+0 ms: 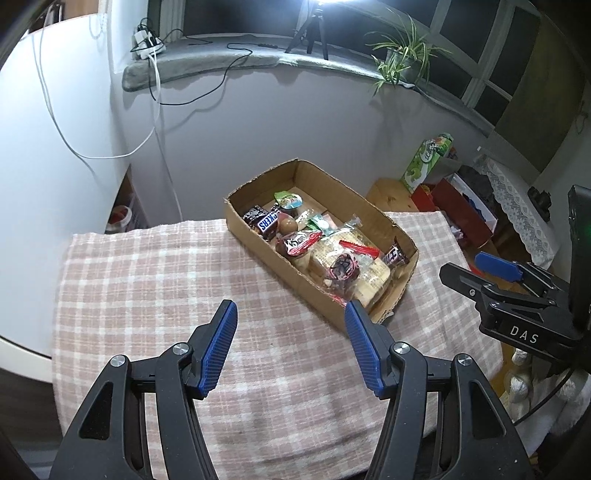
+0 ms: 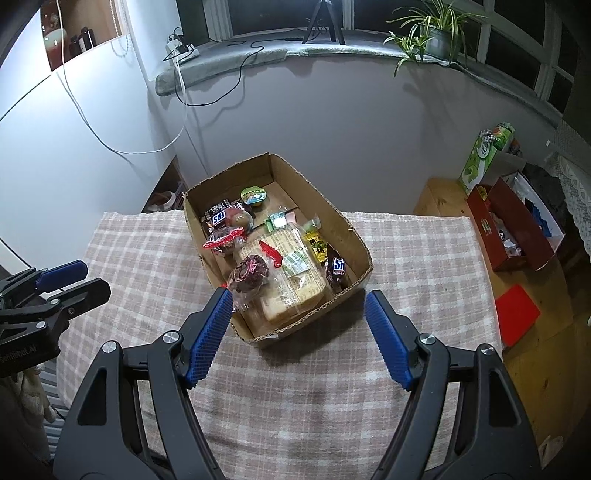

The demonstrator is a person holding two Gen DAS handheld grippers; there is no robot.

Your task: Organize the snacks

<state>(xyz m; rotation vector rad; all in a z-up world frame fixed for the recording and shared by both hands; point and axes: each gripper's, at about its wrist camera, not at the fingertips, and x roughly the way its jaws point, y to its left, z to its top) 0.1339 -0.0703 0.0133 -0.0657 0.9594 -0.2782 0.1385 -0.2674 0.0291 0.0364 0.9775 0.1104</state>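
Observation:
An open cardboard box (image 1: 288, 280) stands on the checked tablecloth (image 1: 147, 295), turned at an angle. Inside lie several snacks: a Snickers bar (image 1: 267, 221), a jelly cup (image 1: 288, 201), a wrapped bread pack (image 1: 369, 273) and a dark round pastry in clear wrap (image 2: 249, 275). My left gripper (image 1: 290, 304) hovers open just before the box's near corner, with nothing between its blue pads. My right gripper (image 2: 298, 292) is open too, its jaws straddling the box's (image 2: 347, 225) near end from above without touching it. Each gripper shows at the edge of the other's view: right (image 1: 461, 264), left (image 2: 94, 276).
Right of the table, lower down, sit a red box (image 2: 513, 236) with odds and ends, a green carton (image 2: 480, 162) and a red sheet (image 2: 515, 314) on wood. A white wall with hanging cables, a windowsill with a tripod (image 2: 325, 22) and a plant (image 2: 432, 33) lie behind.

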